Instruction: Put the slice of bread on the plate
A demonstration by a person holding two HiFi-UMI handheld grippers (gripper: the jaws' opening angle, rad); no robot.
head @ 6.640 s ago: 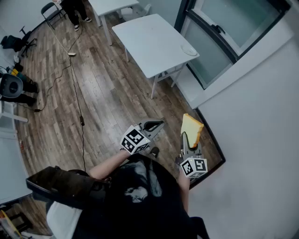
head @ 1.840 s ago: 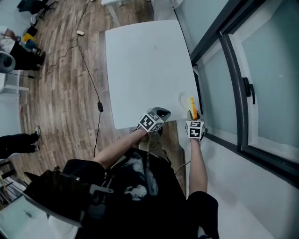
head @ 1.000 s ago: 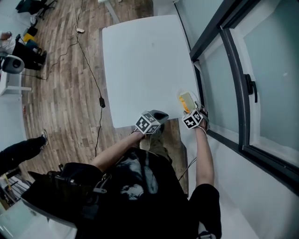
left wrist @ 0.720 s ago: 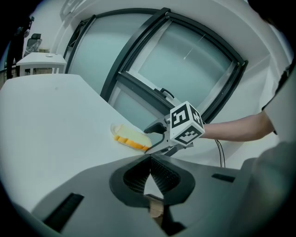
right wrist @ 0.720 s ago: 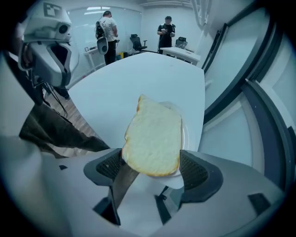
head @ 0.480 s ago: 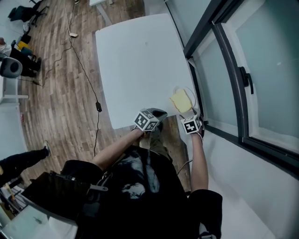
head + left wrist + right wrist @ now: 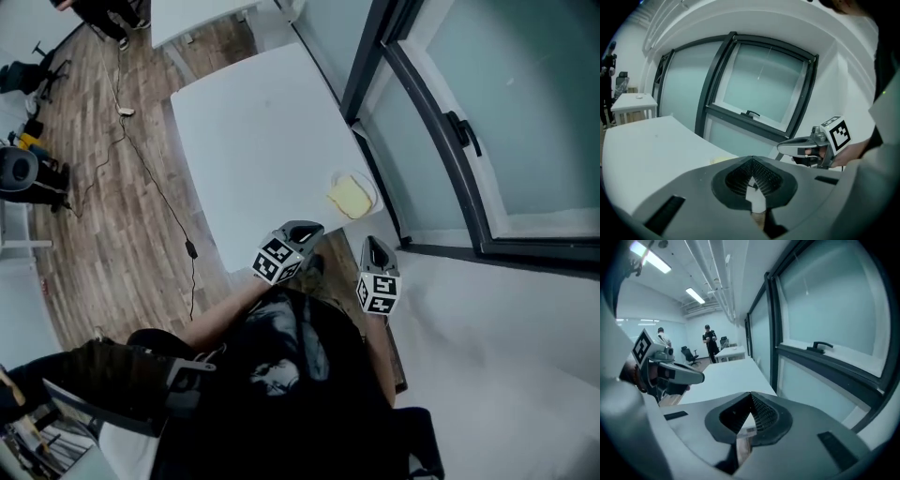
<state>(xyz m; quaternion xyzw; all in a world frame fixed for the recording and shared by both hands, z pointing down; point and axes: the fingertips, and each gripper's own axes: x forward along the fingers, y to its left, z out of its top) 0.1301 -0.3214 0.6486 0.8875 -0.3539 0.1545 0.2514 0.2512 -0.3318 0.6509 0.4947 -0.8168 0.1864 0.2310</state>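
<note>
Bread slice lies on plate; judged light, soft, tearable, best pinched at the crust. Left gripper jaws pressed together; right gripper jaws just closed, empty.

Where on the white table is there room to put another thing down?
Nearly all of the table is bare, from the edge along the wooden floor across to the edge by the window. Only the near corner by the window is crowded: the plate sits there with the bread on it.
</note>
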